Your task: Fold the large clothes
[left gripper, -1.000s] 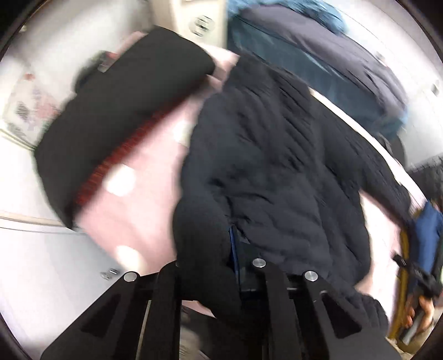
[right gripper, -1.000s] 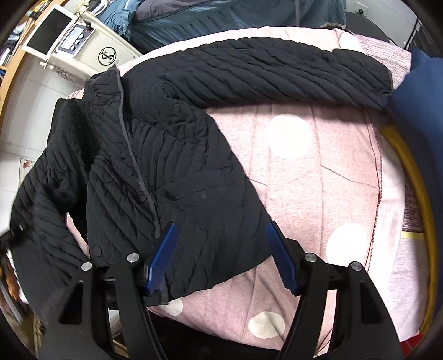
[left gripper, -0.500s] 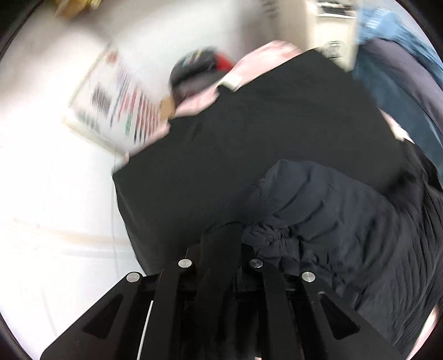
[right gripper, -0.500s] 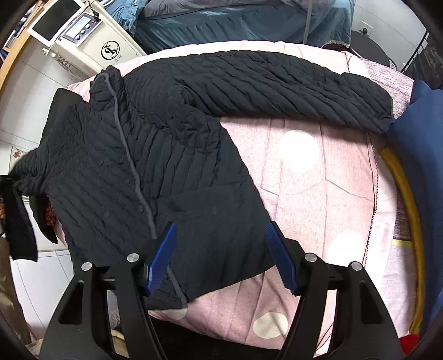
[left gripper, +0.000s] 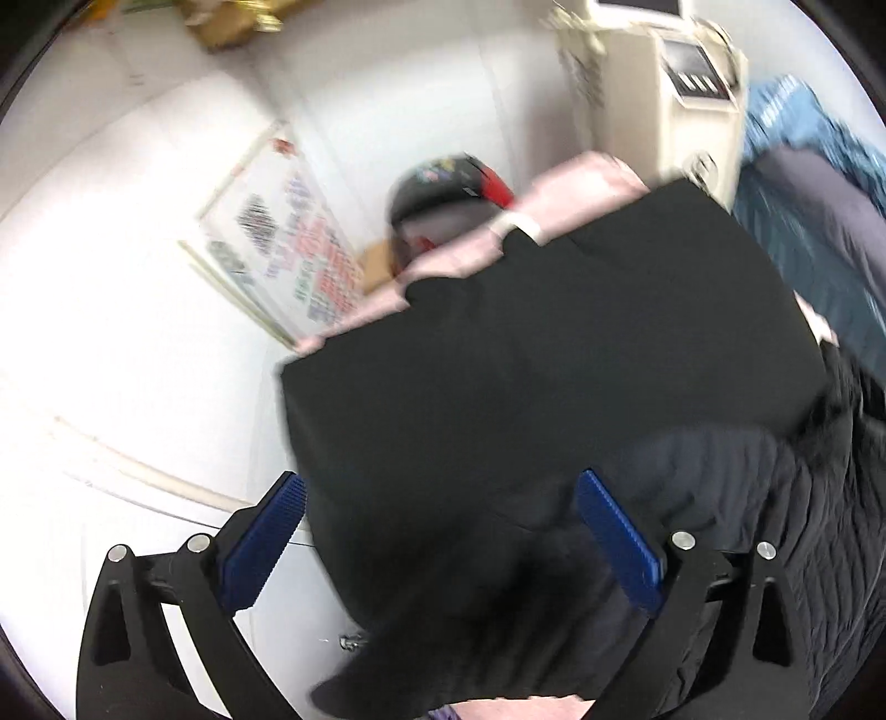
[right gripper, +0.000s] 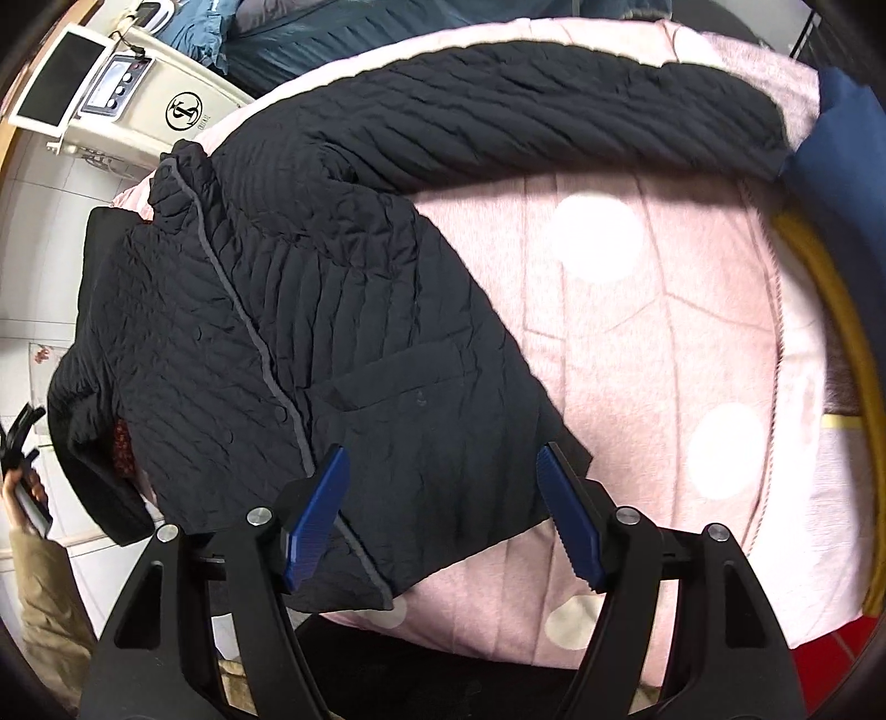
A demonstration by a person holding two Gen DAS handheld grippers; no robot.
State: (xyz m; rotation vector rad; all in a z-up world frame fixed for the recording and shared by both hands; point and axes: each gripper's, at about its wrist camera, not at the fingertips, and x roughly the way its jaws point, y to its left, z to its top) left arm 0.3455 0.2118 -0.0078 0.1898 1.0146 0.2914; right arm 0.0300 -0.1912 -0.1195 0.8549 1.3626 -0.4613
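A pink spotted blanket (right gripper: 653, 354) lies near a cream machine (right gripper: 183, 111).

Under me there's a bed with a pink blanket (right gripper: 653, 343) covered in big white dots. White tiled floor (left gripper: 111, 332) beside it, with a printed sheet (left gripper: 288, 260) lying there. A cream machine with a small screen (right gripper: 116, 83) stands by the corner, next to rumpled blue bedding (right gripper: 288, 39).

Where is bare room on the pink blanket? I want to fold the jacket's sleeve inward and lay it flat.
Free: the pink blanket between the outstretched sleeve, the jacket's side edge and the yellow rim; also a strip below the hem, toward the right gripper. Crowded: the jacket's far side, where its other sleeve hangs over the edge.
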